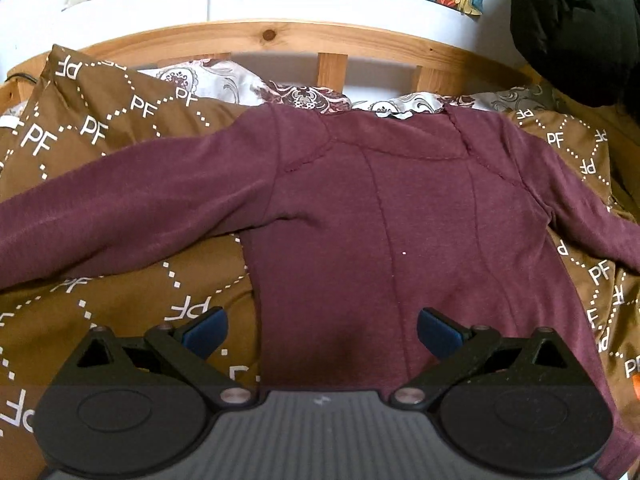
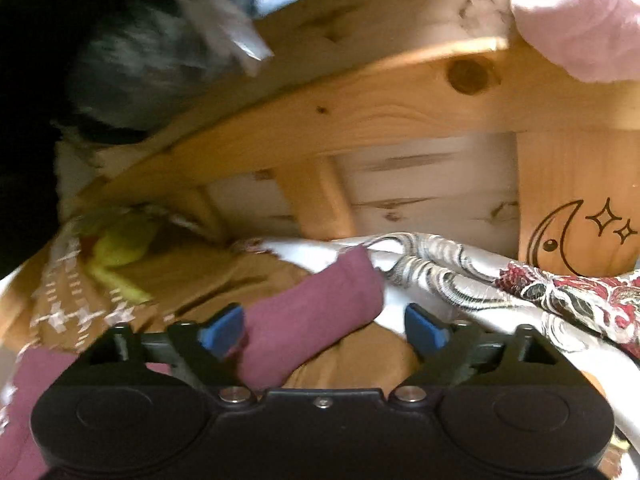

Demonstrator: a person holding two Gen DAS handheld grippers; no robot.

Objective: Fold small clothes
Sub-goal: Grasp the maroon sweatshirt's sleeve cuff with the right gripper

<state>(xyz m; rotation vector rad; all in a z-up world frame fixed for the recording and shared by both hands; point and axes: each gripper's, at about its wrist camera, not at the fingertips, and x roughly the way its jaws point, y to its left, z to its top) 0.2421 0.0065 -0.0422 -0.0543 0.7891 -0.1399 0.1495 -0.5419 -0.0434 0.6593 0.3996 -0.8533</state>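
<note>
A maroon long-sleeved top (image 1: pixel 360 208) is being shown spread flat on a brown bedspread printed with "PF" (image 1: pixel 132 304), both sleeves stretched out sideways, collar up near the wooden bed rail (image 1: pixel 280 38). The left gripper (image 1: pixel 322 332) is being held over the hem with its blue pads wide apart, nothing clamped. In the blurry right wrist view, the right gripper (image 2: pixel 324 330) is also being kept spread, and a sleeve end (image 2: pixel 316 312) is being seen lying between its fingers, close to the left pad, not pinched. A patterned white sheet (image 2: pixel 460 276) is lying just beside it
</note>
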